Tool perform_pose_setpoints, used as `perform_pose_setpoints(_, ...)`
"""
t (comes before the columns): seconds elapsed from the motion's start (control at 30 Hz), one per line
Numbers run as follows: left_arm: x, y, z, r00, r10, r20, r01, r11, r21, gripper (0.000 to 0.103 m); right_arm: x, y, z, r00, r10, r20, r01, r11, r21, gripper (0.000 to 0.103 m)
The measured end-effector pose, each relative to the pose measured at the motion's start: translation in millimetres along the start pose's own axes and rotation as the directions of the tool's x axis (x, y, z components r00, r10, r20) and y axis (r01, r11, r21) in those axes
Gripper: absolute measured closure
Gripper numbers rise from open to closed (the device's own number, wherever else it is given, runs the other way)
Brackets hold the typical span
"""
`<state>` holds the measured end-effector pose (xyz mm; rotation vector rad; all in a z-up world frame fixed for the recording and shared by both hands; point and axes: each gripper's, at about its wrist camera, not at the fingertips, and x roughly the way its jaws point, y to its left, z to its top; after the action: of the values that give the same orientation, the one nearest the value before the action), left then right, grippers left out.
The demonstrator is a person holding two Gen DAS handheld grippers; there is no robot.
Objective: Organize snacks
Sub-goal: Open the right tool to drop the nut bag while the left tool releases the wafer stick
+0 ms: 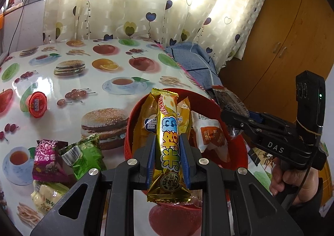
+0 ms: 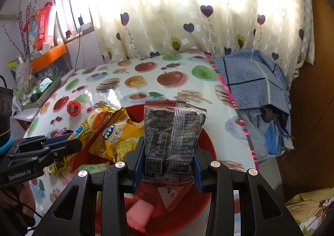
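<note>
The big red bowl [image 1: 133,115] sits on the near right of the table. Above it, the left gripper [image 1: 168,152] pinches a gold snack bar [image 1: 168,144], and the right gripper [image 2: 169,165] pinches a clear dark packet [image 2: 173,131]. Lower these 2 snacks well inside before letting go.

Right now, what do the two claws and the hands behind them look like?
Both are black plastic frames with silver bolts and blue finger pads. The right claw reads "DAS", carries a green-lit black box and twine; a dark sleeve shows behind it. The left claw reads "GenRobot.AI", with a black cable.
</note>
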<state>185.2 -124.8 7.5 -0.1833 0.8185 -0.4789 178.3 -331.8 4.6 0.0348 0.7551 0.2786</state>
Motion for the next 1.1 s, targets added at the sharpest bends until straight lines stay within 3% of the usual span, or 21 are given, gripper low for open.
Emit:
perform_pose_setpoints(0.33, 13.9, 3.4, 2.2, 1.000, -0.005, -0.012, 0.005, 1.000, -0.018, 0.080, 25.7, -6.7, 12.6, 0.995, 0.081, -0.052, -0.080, 0.996, 0.027, 0.065)
perform_pose_setpoints(0.8, 19.9, 4.8, 3.1, 1.000, 0.001, -0.008, -0.001, 0.999, -0.037, 0.080, 8.1, -17.6, 16.9, 0.999, 0.028, 0.024, -0.029, 0.998, 0.063, 0.058)
perform_pose_setpoints(1.1, 25.5, 10.1, 3.4, 1.000, 0.000, -0.020, -0.001, 0.998, -0.064, 0.077, 1.2, -8.0, 7.8, 0.998, 0.058, 0.020, -0.060, 0.996, 0.068, 0.058)
